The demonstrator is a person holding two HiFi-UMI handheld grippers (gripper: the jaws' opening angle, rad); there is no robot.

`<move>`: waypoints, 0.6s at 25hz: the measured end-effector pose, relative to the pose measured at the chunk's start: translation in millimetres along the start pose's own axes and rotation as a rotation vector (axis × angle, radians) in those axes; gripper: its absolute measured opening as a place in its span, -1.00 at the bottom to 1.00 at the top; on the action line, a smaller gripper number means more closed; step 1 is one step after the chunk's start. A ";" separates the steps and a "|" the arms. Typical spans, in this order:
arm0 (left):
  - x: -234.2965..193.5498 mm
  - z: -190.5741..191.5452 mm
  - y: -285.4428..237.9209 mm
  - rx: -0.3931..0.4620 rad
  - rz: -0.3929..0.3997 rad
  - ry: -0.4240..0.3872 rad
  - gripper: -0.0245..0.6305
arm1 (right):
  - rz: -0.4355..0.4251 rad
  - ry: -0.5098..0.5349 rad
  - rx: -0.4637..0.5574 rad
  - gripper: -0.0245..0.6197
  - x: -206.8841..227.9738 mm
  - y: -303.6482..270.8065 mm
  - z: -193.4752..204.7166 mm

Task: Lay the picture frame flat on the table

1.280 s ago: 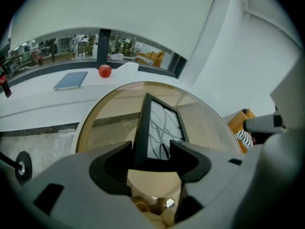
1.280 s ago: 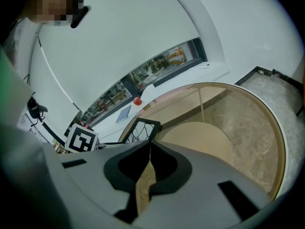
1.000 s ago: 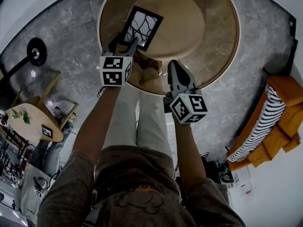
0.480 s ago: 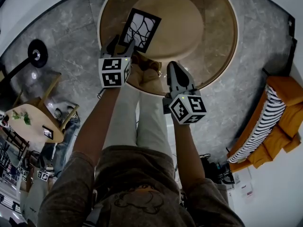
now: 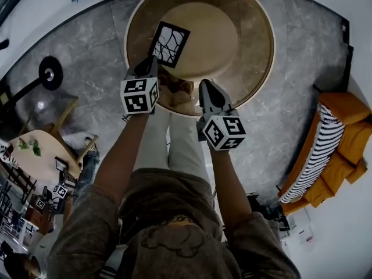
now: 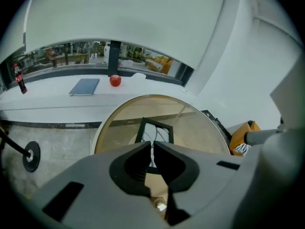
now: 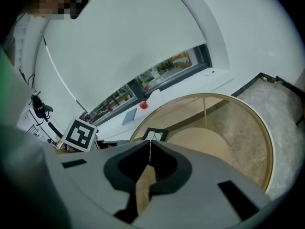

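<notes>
Picture frame (image 5: 169,43) lay on the round table (image 5: 250,34), left of its centre. Sofa (image 5: 340,150) stood on the floor (image 5: 302,63) right of the table, well apart. Lamp base (image 5: 51,73) sat on the floor to the left. Behind the table, a ledge (image 6: 47,97) carried a book (image 6: 85,86), a round object (image 6: 115,80) just right of it, a bottle (image 6: 19,78) far left.

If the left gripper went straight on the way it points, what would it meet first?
Probably the picture frame lying on the round table, dead ahead of the left gripper; depth is unclear. Its fingers have just been closing, nothing between them.
</notes>
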State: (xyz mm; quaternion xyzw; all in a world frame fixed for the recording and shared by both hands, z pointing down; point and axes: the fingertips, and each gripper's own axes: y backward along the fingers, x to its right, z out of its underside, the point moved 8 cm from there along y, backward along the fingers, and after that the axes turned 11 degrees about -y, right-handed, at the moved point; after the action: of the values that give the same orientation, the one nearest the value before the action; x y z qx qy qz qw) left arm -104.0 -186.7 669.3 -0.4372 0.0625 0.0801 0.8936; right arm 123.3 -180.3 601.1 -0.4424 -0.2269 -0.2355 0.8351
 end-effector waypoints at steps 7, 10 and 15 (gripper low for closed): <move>23.0 -31.0 50.8 0.020 0.068 0.071 -0.87 | 0.002 -0.008 0.007 -0.86 -26.4 37.6 -22.3; 33.0 -52.3 79.4 0.035 0.089 0.059 -0.87 | -0.004 -0.007 0.025 -0.86 -41.1 55.3 -35.4; 52.8 -89.6 135.9 0.073 0.140 -0.010 -0.87 | -0.025 -0.015 0.053 -0.86 -71.9 85.3 -59.4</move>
State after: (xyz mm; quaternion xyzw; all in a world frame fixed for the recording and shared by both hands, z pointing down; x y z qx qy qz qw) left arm -82.9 -170.8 500.2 -0.3986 0.0914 0.1420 0.9014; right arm 127.5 -174.2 475.0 -0.4190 -0.2451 -0.2366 0.8417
